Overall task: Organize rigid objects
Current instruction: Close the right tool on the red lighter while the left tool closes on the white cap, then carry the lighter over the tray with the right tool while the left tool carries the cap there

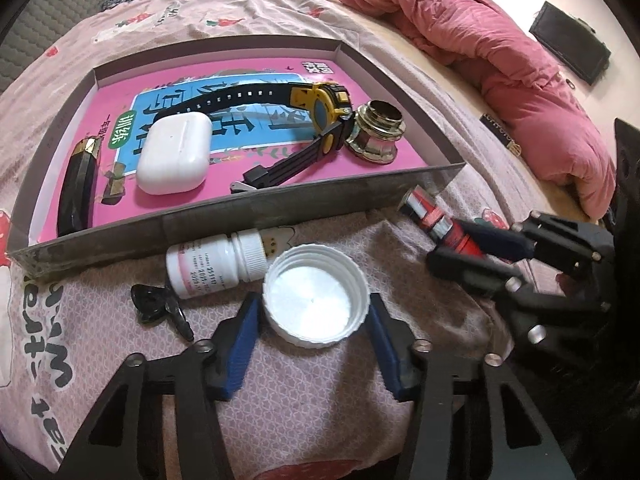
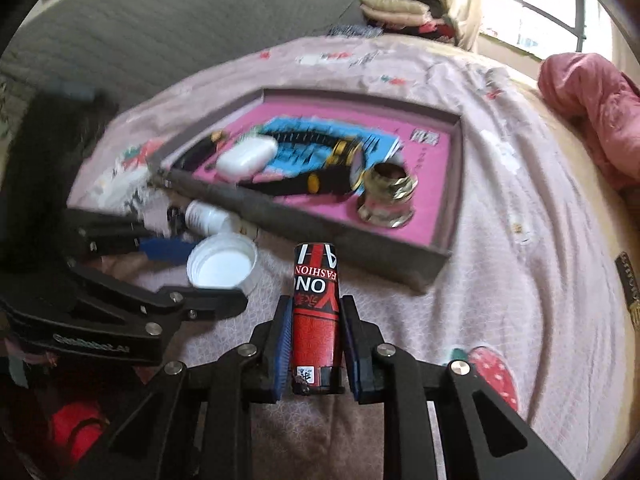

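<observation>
Blue-padded left gripper (image 1: 314, 344) spread around white jar lid (image 1: 316, 294), lying open side up on the bedsheet; pads close beside the ribbed rim on either flank, contact not certain. Right gripper (image 2: 316, 346) pressed together on red printed tube (image 2: 316, 312), lettered "FASHION", nose aimed toward the near wall of the tray; seen from the left wrist camera at right, tube tip just beside the tray's near corner.

Just beyond the lid: white pill bottle (image 1: 218, 266) on its side against the tray wall, and a small black clip-like piece (image 1: 160, 304) to its left, exact kind not clear.

Shallow cardboard tray (image 1: 224, 216), lined with a pink workbook (image 1: 360, 76), already holding: white earbud case (image 1: 176, 154); black-and-yellow wristwatch (image 1: 320, 108); brass threaded fitting (image 1: 376, 132), upright near the right wall; dark faceted tube with gold collar (image 1: 78, 188), along the left wall.

Progress, as judged: four items stowed; four left outside, namely tube, lid, bottle and black piece. Tube presumably next over the wall; lid likely to follow.

Surface: bed with pale pink quilted sheet (image 1: 312, 404), printed with strawberries and lettering. Rose padded coat (image 1: 500, 56) heaped at far right. Grey quilted headboard (image 2: 168, 36) behind; bright window (image 2: 540, 4) at upper right in the right wrist view, that view partly motion-blurred.
</observation>
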`<state>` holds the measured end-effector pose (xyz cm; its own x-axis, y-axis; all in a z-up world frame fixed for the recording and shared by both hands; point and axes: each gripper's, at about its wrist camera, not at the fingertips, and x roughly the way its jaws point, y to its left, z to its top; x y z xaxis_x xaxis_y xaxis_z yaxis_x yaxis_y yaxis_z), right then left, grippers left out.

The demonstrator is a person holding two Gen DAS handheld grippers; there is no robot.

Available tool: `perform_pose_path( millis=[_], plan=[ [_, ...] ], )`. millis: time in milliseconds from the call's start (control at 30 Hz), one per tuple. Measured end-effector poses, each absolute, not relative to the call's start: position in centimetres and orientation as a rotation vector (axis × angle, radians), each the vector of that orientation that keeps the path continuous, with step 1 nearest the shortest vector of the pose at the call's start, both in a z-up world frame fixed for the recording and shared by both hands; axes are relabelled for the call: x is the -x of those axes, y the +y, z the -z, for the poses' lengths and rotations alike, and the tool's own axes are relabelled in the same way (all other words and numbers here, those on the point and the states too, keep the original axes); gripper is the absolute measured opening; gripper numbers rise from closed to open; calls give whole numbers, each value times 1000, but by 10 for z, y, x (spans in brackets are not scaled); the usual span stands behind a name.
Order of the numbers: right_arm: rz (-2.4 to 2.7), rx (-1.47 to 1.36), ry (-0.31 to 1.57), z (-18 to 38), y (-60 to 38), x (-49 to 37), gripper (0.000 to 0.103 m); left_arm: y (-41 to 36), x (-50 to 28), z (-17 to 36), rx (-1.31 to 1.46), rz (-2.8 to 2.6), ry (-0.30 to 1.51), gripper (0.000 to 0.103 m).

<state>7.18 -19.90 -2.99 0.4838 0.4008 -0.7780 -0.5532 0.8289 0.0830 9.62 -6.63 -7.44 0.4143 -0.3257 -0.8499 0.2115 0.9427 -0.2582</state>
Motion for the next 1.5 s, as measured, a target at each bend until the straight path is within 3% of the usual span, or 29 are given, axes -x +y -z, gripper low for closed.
perform_pose_path(
  millis=[1500],
  plan=[
    [-516,52,651,-54,-184,-33,23,-26,-55,-22,165,289,872,52]
  ],
)
